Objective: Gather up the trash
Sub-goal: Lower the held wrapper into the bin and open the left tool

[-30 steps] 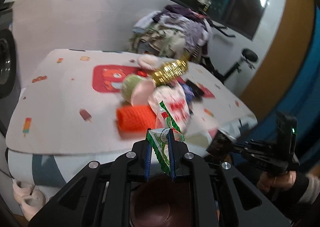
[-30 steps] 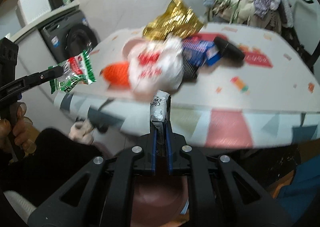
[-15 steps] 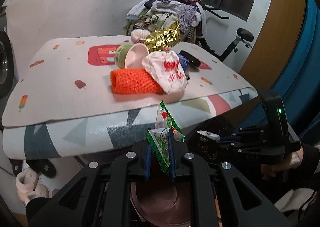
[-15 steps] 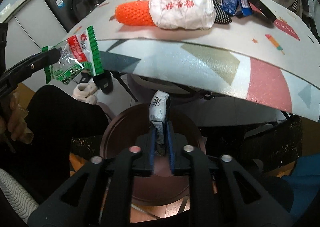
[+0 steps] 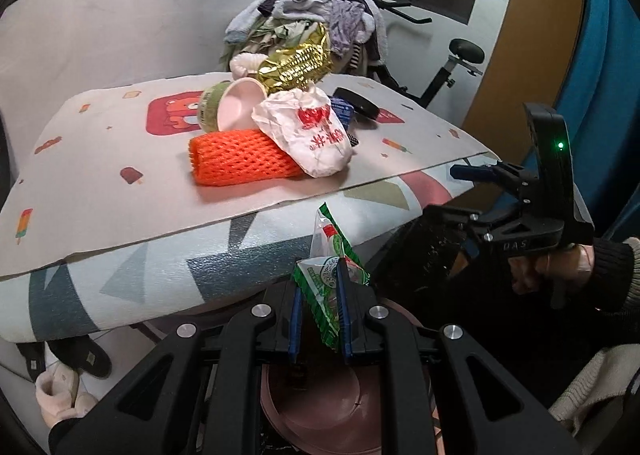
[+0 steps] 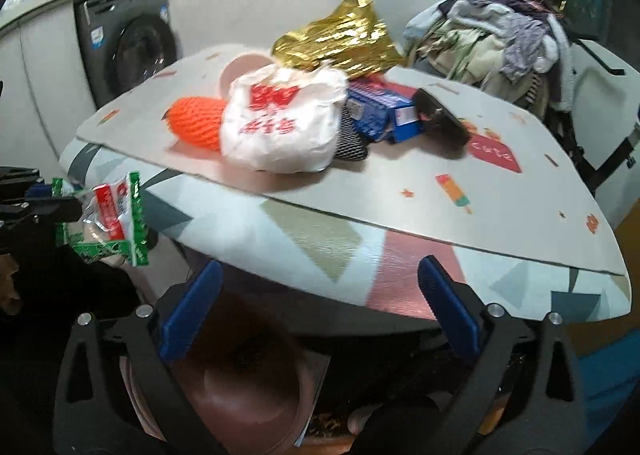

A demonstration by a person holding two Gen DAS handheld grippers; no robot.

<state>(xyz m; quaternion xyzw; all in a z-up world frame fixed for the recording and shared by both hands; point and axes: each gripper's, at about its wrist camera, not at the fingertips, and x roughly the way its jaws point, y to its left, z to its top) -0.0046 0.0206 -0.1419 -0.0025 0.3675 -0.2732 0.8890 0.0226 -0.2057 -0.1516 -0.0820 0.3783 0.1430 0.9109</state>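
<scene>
my right gripper (image 6: 320,307) gapes empty over the bin (image 6: 240,383), left gripper (image 5: 320,315) pinching the green wrapper (image 5: 328,279), pile on the far table (image 5: 100,159) untouched.

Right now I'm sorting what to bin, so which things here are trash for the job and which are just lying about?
Job:
green snack wrapper in the left gripper
gold foil bag
white plastic bag
orange foam net
pink cup
blue carton
brown bin

Lying about:
clothes pile
washing machine
slippers
</scene>
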